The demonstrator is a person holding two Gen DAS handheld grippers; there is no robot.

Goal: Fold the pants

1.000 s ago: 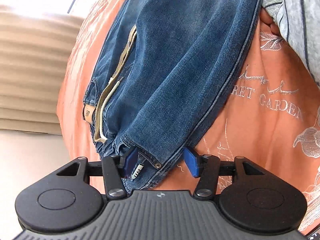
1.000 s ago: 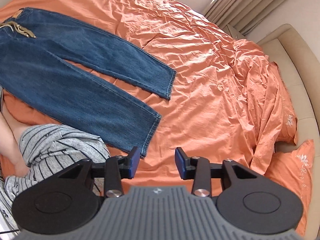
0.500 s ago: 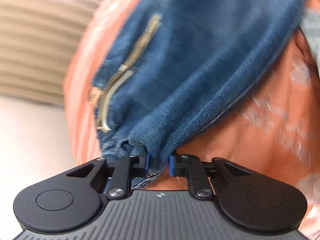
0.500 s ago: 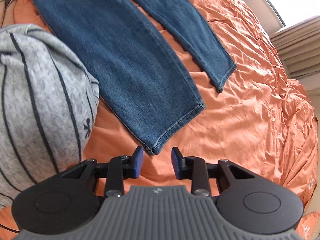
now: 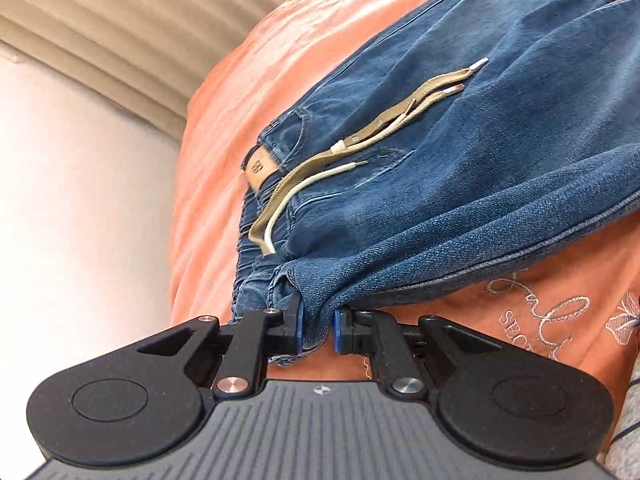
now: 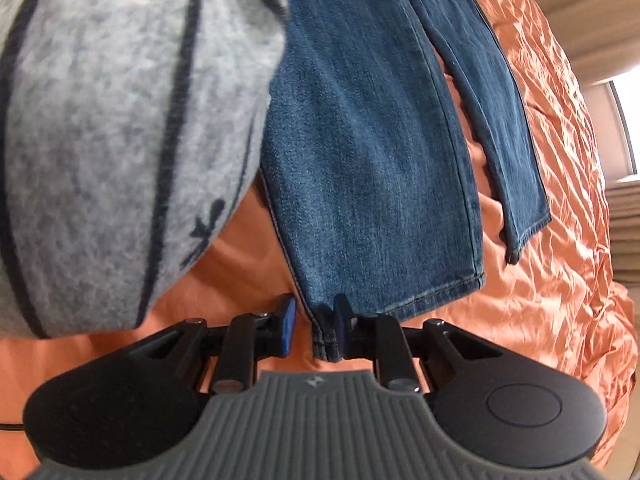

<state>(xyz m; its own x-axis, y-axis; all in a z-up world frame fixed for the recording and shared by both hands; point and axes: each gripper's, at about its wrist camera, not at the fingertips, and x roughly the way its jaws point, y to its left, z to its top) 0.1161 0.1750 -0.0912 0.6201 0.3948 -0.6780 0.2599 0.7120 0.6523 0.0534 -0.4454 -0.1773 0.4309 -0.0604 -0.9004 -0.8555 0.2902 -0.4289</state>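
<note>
1. My left gripper (image 5: 316,330): jaws have just closed, now nearly shut, blue pads pinching a gathered corner of the blue denim drawstring pants (image 5: 460,168) at the waistband.
2. Denim rises from between those jaws and runs up and rightward, lifted off the orange embroidered bedspread (image 5: 256,92).
3. The tan and cream drawstring (image 5: 320,160) lies on the pants just above my left jaws.
4. My right gripper (image 6: 312,330): jaws just narrowed; hem corner of the nearer leg sits between them against the right pad, a gap beside the left pad.
5. A grey striped sleeve (image 6: 120,120) hangs above-left of my right jaws.
</note>
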